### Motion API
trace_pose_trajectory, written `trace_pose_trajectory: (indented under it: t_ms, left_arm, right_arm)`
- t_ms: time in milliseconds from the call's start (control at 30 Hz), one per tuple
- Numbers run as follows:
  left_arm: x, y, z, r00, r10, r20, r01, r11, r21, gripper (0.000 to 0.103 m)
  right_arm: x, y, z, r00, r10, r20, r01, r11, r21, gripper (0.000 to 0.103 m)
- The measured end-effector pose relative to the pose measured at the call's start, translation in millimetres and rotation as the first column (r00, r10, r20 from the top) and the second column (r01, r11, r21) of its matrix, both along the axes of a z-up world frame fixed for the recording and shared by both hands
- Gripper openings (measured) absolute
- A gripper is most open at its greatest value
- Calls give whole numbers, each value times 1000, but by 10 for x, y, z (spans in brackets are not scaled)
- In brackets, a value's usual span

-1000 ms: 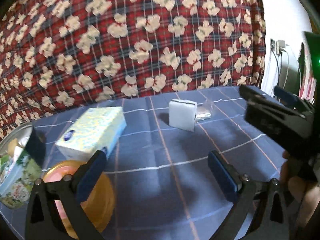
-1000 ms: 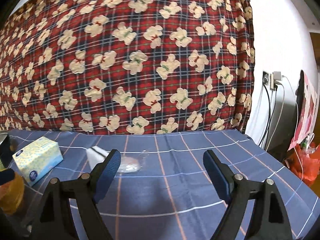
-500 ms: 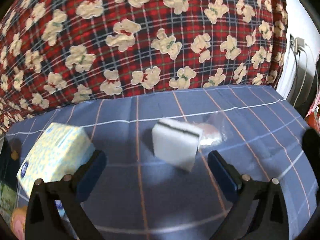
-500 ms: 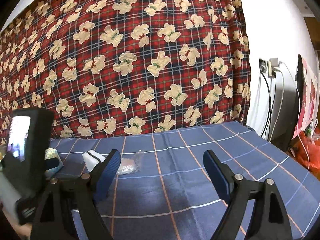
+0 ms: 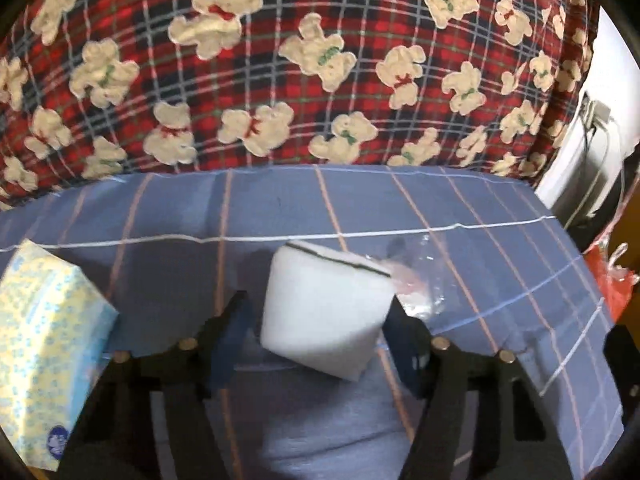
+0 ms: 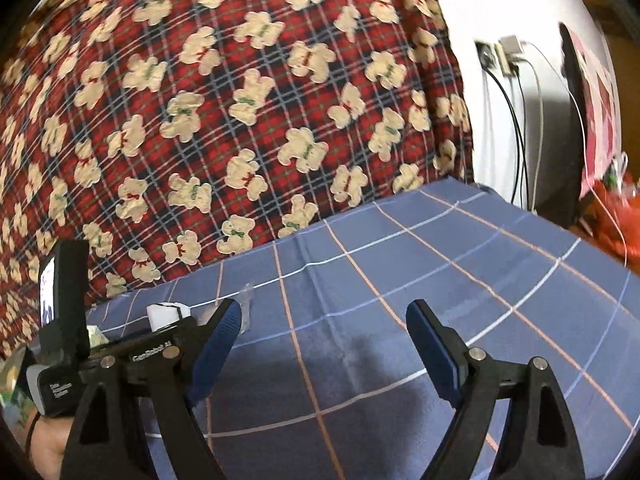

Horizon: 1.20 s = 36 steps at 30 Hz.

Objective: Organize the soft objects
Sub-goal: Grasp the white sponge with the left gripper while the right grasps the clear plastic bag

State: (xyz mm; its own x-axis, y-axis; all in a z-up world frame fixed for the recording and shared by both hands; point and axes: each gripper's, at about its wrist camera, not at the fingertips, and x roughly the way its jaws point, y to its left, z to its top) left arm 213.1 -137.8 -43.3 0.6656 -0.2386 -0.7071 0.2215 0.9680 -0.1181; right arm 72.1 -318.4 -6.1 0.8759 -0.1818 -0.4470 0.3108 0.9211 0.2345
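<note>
Blue checked cloth [image 5: 460, 208] bears a white sponge [image 5: 326, 312] between the closing left gripper [image 5: 320, 340]; right gripper [image 6: 324, 344] gapes empty.

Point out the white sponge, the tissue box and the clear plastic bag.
white sponge [image 5: 326, 316], left wrist view, middle of its front face.
tissue box [image 5: 44, 344], left wrist view, patterned top face.
clear plastic bag [image 5: 420, 292], left wrist view, crinkled part right of the sponge.

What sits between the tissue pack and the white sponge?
Only the left gripper's near finger and bare blue cloth, in the left wrist view.
</note>
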Motion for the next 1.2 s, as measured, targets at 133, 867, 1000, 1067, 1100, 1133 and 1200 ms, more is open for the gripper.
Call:
trace_pose_trajectory:
  t_ms: [133, 867, 1000, 1067, 1100, 1133, 1200]
  left_arm:
    - [80, 25, -85, 998, -32, -57, 29, 998, -57, 73]
    - [-885, 428, 312, 987, 11, 161, 8, 993, -119, 56]
    - [-1103, 620, 386, 982, 14, 190, 13, 990, -141, 56]
    - [-1194, 694, 442, 974, 14, 225, 16, 992, -128, 56]
    - [-1220, 720, 461, 973, 11, 232, 20, 991, -130, 56]
    - [-1245, 757, 484, 971, 10, 240, 24, 990, -137, 56]
    - [-1297, 843, 536, 964, 15, 265, 25, 989, -147, 56]
  right_arm:
    - [-6, -22, -7, 1000, -8, 1, 8, 1000, 11, 86]
    - [8, -143, -55, 1000, 24, -9, -23, 996, 88, 86]
    - [110, -97, -86, 997, 61, -56, -55, 994, 99, 86]
    - [224, -43, -89, 991, 96, -94, -84, 989, 124, 86]
    - [280, 2, -78, 988, 113, -105, -100, 987, 123, 86]
    - [356, 69, -59, 984, 134, -115, -121, 987, 108, 86]
    - [519, 214, -25, 977, 179, -120, -172, 983, 60, 86]
